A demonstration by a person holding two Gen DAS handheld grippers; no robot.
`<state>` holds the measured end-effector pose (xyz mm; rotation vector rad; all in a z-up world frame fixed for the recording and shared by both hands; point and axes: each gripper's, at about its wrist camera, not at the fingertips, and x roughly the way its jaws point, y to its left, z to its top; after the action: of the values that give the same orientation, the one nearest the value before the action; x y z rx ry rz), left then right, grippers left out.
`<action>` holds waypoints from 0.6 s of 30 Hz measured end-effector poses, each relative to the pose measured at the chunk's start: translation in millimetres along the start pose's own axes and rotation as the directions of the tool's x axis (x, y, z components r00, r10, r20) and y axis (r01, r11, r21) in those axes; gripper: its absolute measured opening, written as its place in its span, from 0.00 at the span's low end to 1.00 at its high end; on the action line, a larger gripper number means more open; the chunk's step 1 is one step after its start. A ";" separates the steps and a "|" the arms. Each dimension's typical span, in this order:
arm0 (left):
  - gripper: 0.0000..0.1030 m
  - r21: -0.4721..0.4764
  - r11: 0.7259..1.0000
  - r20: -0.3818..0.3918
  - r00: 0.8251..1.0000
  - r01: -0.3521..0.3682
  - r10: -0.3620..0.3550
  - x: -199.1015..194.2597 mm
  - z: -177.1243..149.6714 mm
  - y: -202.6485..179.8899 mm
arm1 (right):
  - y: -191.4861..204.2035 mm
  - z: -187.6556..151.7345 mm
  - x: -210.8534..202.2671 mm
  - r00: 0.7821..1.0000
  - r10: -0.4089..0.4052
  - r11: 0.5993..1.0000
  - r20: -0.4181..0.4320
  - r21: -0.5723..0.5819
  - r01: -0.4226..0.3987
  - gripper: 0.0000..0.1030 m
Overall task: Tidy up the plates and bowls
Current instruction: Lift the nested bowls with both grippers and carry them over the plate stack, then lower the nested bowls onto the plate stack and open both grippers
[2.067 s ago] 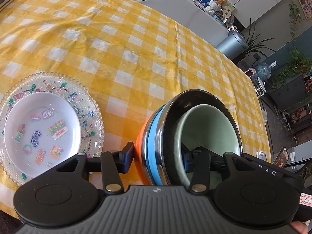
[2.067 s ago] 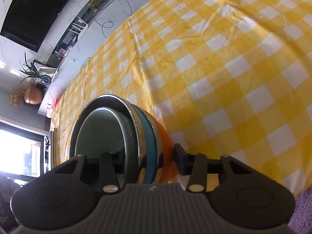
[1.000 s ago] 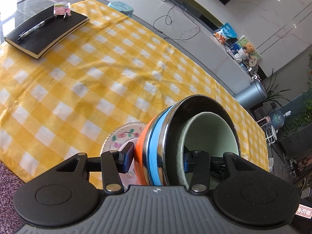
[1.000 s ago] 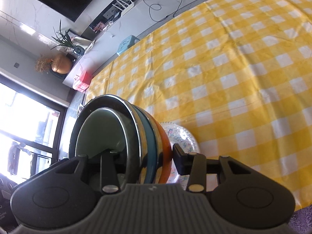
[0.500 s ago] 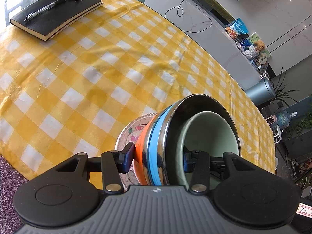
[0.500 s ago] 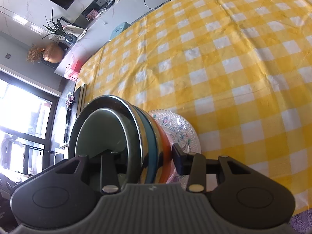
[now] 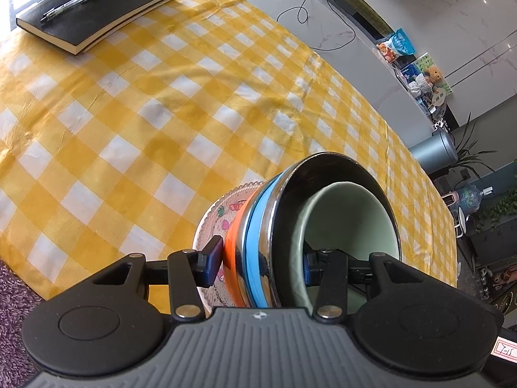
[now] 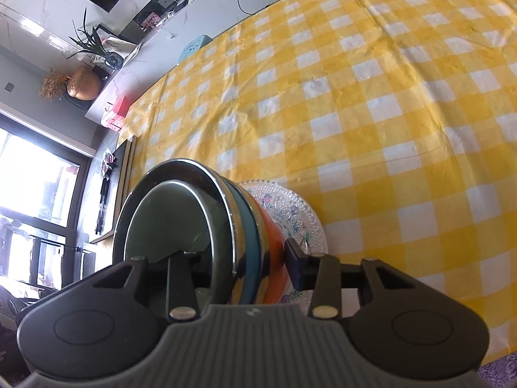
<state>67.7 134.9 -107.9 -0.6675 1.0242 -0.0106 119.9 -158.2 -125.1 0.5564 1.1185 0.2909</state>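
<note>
A nested stack of bowls (image 7: pixel 258 242), orange outside, then blue, steel, and pale green inside, hangs between my two grippers. My left gripper (image 7: pixel 261 260) is shut on one side of its rims. My right gripper (image 8: pixel 239 263) is shut on the other side of the stack (image 8: pixel 248 236). Just beneath it lies the clear patterned glass plate (image 7: pixel 223 213), mostly hidden by the bowls; it also shows in the right wrist view (image 8: pixel 290 213). I cannot tell whether the stack touches the plate.
The table has a yellow and white checked cloth (image 7: pixel 145 113). A black notebook (image 7: pixel 97 9) with a pen lies at its far left corner. A grey bin (image 7: pixel 434 152) and plants stand on the floor beyond the table's right side.
Both grippers carried the bowl stack from the bare cloth over to the glass plate, then lowered it closer. The grip has not changed.
</note>
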 end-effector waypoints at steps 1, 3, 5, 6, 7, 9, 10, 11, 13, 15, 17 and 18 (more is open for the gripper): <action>0.50 -0.006 1.000 0.001 1.000 0.004 -0.004 1.1 0.7 0.8 | 1.1 0.6 0.6 1.000 -0.004 1.000 0.003 -0.006 0.004 0.39; 0.50 -0.008 1.000 0.002 1.000 0.006 -0.006 2.3 1.6 1.0 | 2.4 2.5 1.9 1.000 -0.010 1.000 0.007 -0.013 0.010 0.39; 0.50 -0.007 1.000 0.001 1.000 0.005 -0.005 2.3 1.7 0.9 | 1.5 4.9 3.6 1.000 -0.013 1.000 0.007 -0.013 0.013 0.39; 0.50 -0.007 1.000 0.000 1.000 0.005 -0.005 2.3 1.7 0.4 | 1.6 5.6 3.9 1.000 -0.015 1.000 0.006 -0.015 0.015 0.39; 0.50 -0.007 1.000 0.001 1.000 0.006 -0.006 1.6 1.4 0.5 | 2.0 5.4 3.6 1.000 -0.017 1.000 0.005 -0.019 0.017 0.39; 0.50 -0.007 1.000 0.002 1.000 0.006 -0.006 2.2 2.0 0.4 | 2.3 4.2 3.1 1.000 -0.019 0.999 0.008 -0.028 0.019 0.39; 0.50 -0.006 1.000 0.002 1.000 0.005 -0.005 2.9 2.2 -0.4 | 2.3 4.3 3.0 1.000 -0.019 0.999 0.009 -0.030 0.020 0.39; 0.50 -0.002 1.000 0.003 1.000 0.004 -0.004 3.1 2.5 0.3 | 2.5 4.1 3.0 1.000 -0.020 0.999 0.008 -0.034 0.021 0.39; 0.51 0.008 1.000 0.008 1.000 -0.006 0.006 3.7 3.3 -0.9 | 2.3 3.7 2.2 1.000 -0.018 0.999 0.008 -0.034 0.018 0.40; 0.58 0.023 1.000 0.015 1.000 -0.020 0.019 3.1 3.9 -2.8 | 1.7 4.2 1.9 1.000 -0.010 1.000 0.006 -0.030 0.010 0.41; 0.72 0.031 0.999 0.028 0.999 -0.023 0.022 1.5 3.8 -3.8 | 1.6 4.8 0.6 1.000 -0.008 1.000 0.006 -0.030 0.008 0.48; 0.72 0.034 0.999 0.035 0.999 -0.023 0.021 0.0 4.0 -3.9 | 1.6 5.1 -0.6 1.000 -0.007 0.999 0.009 -0.031 0.007 0.51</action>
<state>72.0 133.8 -104.5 -0.6231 0.9961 0.0024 124.4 -158.5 -122.1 0.5258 1.1054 0.2993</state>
